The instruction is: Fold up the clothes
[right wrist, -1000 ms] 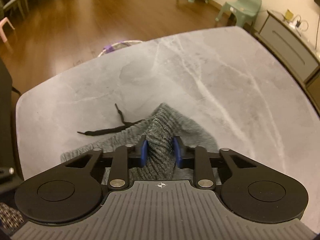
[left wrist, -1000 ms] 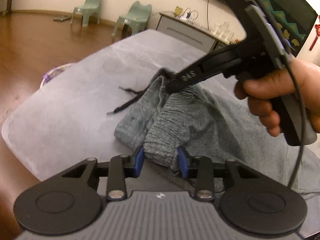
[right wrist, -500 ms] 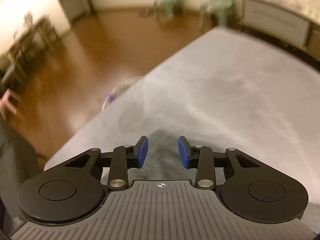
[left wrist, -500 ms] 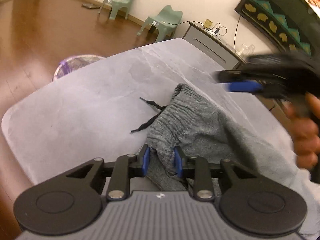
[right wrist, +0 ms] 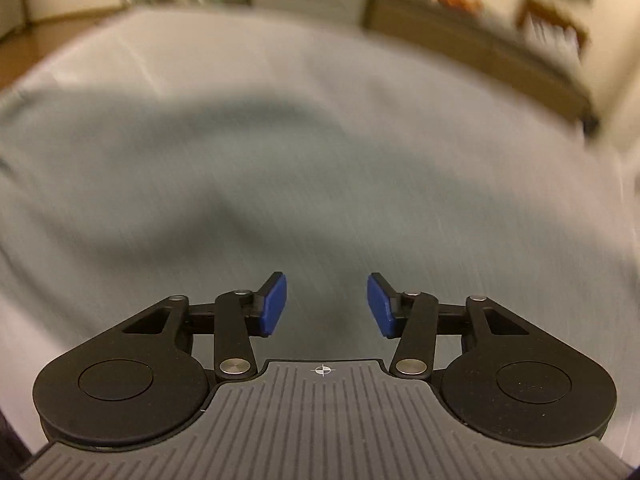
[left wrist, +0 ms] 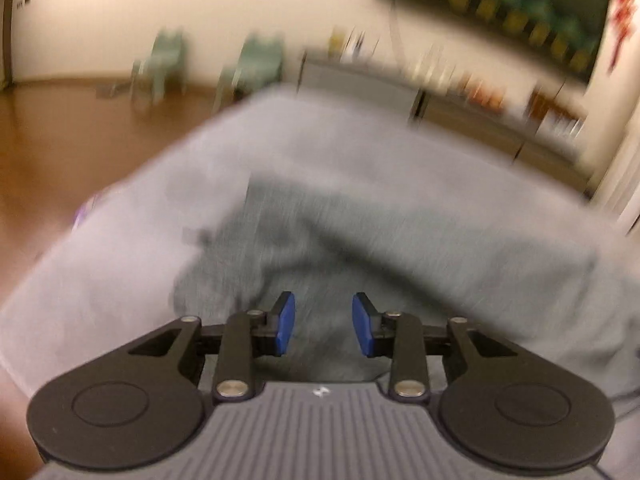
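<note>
**Inspector:** Report location of grey garment (left wrist: 400, 240).

**Operator:** Lying on the grey table top (left wrist: 120, 260), spread in a loose heap directly ahead of and under both grippers. Heavily blurred in both wrist views; no clear edges, no seams readable.

**Inspector:** State jaws, left gripper (left wrist: 324, 320).

**Operator:** Apart. Inner faces of both blue pads (left wrist: 286, 322) bare; cloth visible behind the gap, none seen pinched.

**Inspector:** State jaws, right gripper (right wrist: 327, 306).

**Operator:** Apart and opening. Nothing between them; hanging above the garment, not touching as far as the blur allows.

**Inspector:** Assess progress.

**Operator:** Judged early to middle. No neat rectangle, no stacked layers confirmed; one raised ridge across the cloth, possibly a first fold, possibly only a wrinkle. Cannot tell which.

**Inspector:** List remaining work.

**Operator:** Probably: regrip an edge with each gripper, flatten, fold over, square up the result. No finished pile in view.
</note>
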